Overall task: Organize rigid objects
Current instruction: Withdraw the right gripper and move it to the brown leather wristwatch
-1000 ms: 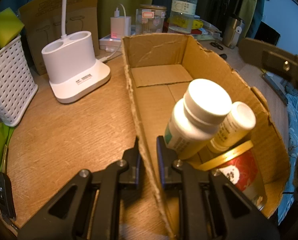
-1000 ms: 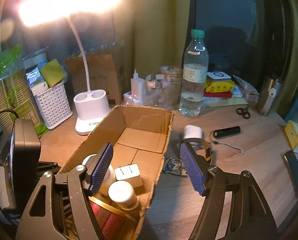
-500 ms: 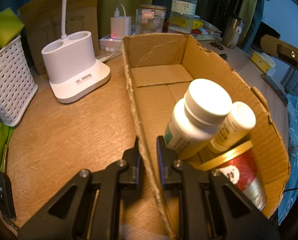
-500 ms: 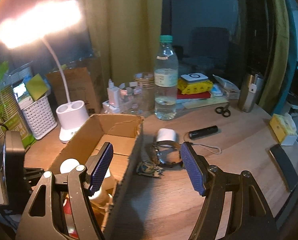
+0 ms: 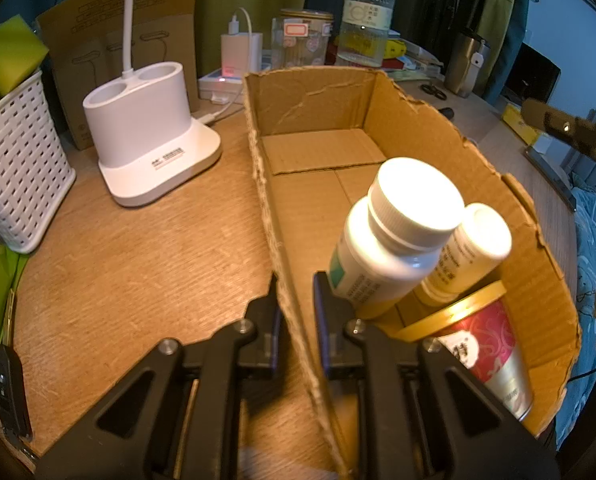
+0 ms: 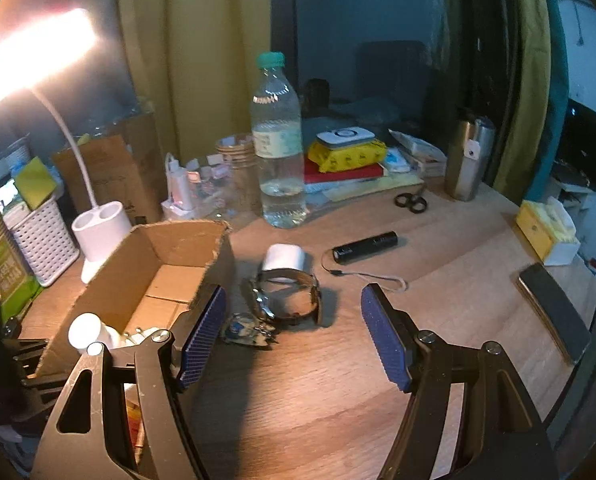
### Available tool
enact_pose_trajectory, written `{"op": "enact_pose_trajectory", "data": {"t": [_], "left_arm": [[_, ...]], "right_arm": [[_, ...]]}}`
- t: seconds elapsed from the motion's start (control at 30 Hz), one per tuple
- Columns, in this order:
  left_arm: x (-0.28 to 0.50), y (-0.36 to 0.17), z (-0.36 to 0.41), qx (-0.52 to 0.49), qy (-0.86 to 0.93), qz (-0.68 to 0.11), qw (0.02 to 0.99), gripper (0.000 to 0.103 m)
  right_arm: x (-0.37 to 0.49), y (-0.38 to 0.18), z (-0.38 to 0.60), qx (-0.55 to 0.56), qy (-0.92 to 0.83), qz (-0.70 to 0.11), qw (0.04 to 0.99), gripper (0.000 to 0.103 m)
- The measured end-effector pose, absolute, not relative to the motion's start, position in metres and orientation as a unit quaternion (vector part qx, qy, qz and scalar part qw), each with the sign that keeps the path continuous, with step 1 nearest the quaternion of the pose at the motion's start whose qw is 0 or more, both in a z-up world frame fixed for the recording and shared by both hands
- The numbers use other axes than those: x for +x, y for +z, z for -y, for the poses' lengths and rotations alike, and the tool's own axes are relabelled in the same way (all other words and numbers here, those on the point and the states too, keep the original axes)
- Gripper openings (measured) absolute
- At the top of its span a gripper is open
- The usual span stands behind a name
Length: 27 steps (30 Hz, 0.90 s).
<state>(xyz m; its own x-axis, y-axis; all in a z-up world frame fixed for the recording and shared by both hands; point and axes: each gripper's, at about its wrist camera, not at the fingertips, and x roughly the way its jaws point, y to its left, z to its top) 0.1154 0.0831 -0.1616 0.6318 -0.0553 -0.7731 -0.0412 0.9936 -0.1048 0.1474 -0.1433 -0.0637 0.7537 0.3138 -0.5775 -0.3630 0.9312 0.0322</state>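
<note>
Cardboard box (image 5: 377, 152) sits on the wooden bench (image 5: 138, 264), open at the top, with its long left wall clamped between the fingers of the left gripper (image 5: 296, 292). That gripper is closed down onto the wall: one finger stands outside the box, the other inside, and the torn cardboard edge runs between them.

Contents at the near end of the box: a large white bottle (image 5: 393, 232) with a white cap, tilted; a smaller white bottle (image 5: 473, 248) leaning just beside it on the right; and a gold-rimmed red can (image 5: 485, 344) below both, against the near wall. The far half of the box floor is bare cardboard.

Right gripper (image 6: 294, 332) hangs above the bench to the right of the box. Its blue-padded fingers stand well apart and nothing is held between them. Its left finger is near the box's right wall; whether it touches cannot be told. Seen between the fingers, on the bench:
- a wristwatch (image 6: 290, 296), band looped, lying just beside the box;
- a small keychain-like item (image 6: 246, 330) near the watch, detail unclear;
- a white cylindrical object (image 6: 284, 260) just behind the watch;
- a black flashlight (image 6: 363, 246) with a cord, farther right.

Behind these stands a clear water bottle (image 6: 278, 152). A white lamp base (image 5: 150, 136) stands left of the box, with a white basket (image 5: 14, 160) farther left. A dark phone (image 6: 553, 312) lies near the right edge.
</note>
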Motion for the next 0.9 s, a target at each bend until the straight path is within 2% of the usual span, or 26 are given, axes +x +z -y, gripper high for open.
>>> {"op": "enact_pose_trajectory", "data": {"t": [0.43,0.67,0.9], "left_arm": [[0.115,-0.162,-0.083,-0.056,-0.004,-0.429,0.902,0.015],[0.115,-0.162,-0.083,-0.056,-0.004,-0.429,0.902,0.015],[0.115,-0.162,-0.083,-0.056,-0.004,-0.429,0.902,0.015]], "right_arm": [[0.183,-0.106,0.141,-0.029,0.187,-0.357,0.915,0.073],[0.201,-0.118,0.127,-0.038,0.212,-0.372,0.903,0.077],[0.219,-0.128,0.126,-0.019,0.225,-0.389,0.893,0.078]]}}
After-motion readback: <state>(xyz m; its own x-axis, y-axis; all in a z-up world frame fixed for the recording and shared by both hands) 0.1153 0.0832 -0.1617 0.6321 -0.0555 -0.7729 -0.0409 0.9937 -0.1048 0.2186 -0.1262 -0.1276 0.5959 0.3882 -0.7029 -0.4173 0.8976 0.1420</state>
